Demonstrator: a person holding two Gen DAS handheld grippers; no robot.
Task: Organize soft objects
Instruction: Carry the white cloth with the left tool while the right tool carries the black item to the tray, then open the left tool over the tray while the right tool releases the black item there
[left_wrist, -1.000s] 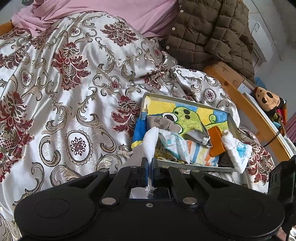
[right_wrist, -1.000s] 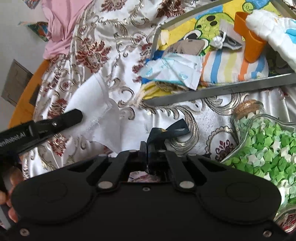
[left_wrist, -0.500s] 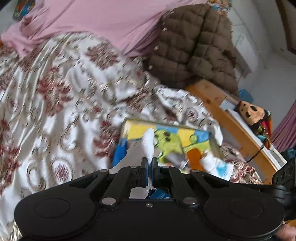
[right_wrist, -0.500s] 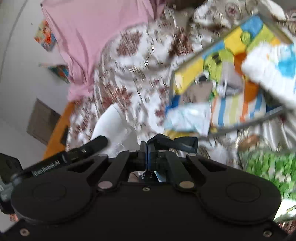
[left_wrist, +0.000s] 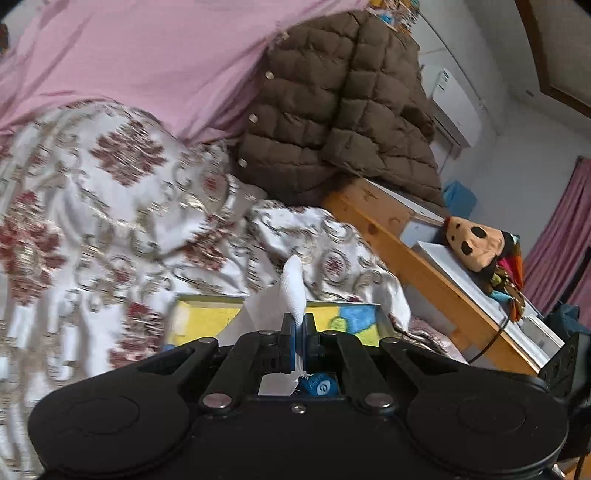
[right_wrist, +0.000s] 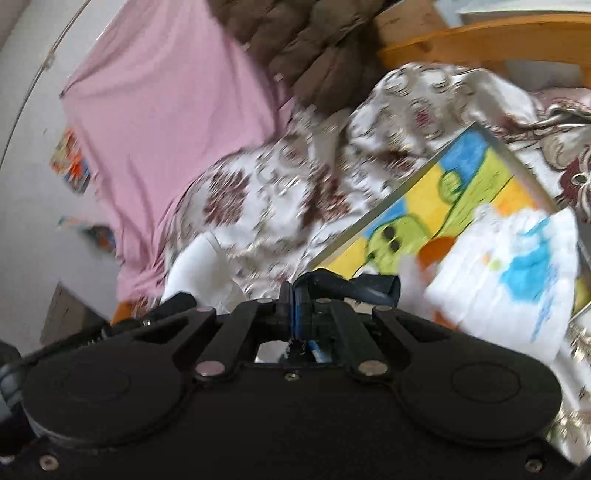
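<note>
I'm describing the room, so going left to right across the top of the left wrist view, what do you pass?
Pink sheet → brown quilted jacket → white air conditioner → pink curtain.

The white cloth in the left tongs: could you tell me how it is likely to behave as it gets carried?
The white cloth probably handles as floppy: beyond the pinch of the left tongs it stands only as a short rounded fold, while the rest hangs loose. It looks thin, so likely light. Its frayed edge suggests woven fabric, probably not slippery.
</note>
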